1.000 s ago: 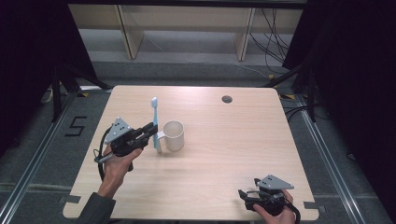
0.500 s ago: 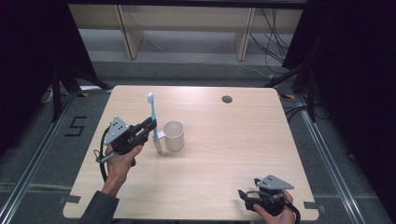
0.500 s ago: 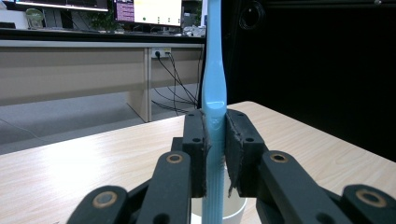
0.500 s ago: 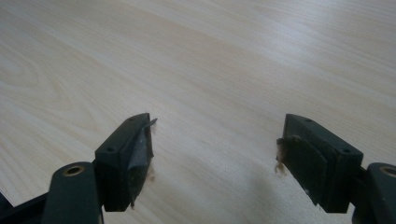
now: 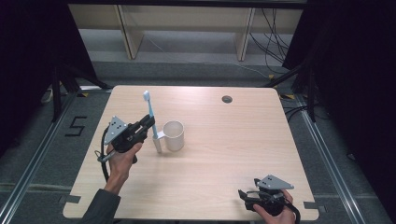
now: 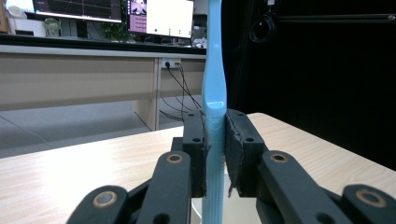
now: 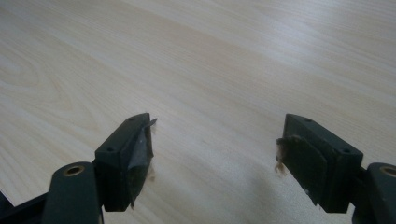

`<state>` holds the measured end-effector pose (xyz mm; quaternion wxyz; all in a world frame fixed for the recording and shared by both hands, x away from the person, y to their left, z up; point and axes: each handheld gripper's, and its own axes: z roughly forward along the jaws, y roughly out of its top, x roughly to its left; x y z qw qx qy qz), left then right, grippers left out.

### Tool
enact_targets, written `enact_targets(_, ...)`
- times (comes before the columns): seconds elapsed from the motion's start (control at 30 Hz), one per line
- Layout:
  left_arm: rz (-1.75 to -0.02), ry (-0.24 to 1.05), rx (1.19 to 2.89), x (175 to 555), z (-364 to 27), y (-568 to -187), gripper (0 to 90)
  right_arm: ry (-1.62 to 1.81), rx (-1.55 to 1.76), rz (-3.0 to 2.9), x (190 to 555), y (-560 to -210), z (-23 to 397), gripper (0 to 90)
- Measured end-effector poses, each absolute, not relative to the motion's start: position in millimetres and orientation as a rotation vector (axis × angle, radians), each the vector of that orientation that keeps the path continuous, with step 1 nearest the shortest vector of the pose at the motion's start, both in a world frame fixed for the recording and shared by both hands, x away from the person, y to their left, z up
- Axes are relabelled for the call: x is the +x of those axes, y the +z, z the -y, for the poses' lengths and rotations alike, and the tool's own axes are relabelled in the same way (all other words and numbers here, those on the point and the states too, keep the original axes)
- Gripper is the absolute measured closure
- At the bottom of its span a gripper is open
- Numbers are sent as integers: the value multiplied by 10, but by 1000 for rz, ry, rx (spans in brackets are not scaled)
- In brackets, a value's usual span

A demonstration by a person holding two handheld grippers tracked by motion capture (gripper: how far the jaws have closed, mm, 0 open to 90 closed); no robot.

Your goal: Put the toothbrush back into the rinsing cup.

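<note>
The left gripper [image 5: 148, 122] is seen in the high view held above the left part of the tabletop [image 5: 224, 158]; its jaws are closed tight on a toothbrush [image 5: 151, 119], which is clamped partway up the handle; in the left gripper view the toothbrush [image 6: 214, 93] is pressed between the two pads [image 6: 233, 144] and stands nearly upright, with the upper handle rising out of the top of the picture and the ribbed lower end hanging below the jaws; in the high view the bristled head is at the top, tilted slightly away from the cup, and the lower end is seen just above or at the tabletop, which of the two cannot be told; a cup [image 5: 173, 135] stands just beyond the tips of the left gripper, its handle turned toward the toothbrush; the lower handle of the toothbrush is seen right beside the cup's handle, outside the cup.

The right gripper [image 5: 243, 196] is held low at the near right corner of the tabletop, well apart from the cup and toothbrush; in the right gripper view the right gripper [image 7: 215, 154] has its jaws spread wide, with nothing between them but bare tabletop [image 7: 196, 70] below and ahead.
</note>
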<state>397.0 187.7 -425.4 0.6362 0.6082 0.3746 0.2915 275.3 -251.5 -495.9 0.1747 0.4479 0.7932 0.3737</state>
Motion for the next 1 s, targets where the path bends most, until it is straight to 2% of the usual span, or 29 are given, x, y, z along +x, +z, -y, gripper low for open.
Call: enact_targets(1.0, -857, 679, 1386, 3976, -1928, -4529, 783, 1067, 1273, -2263, 2753, -4963, 2509, 261)
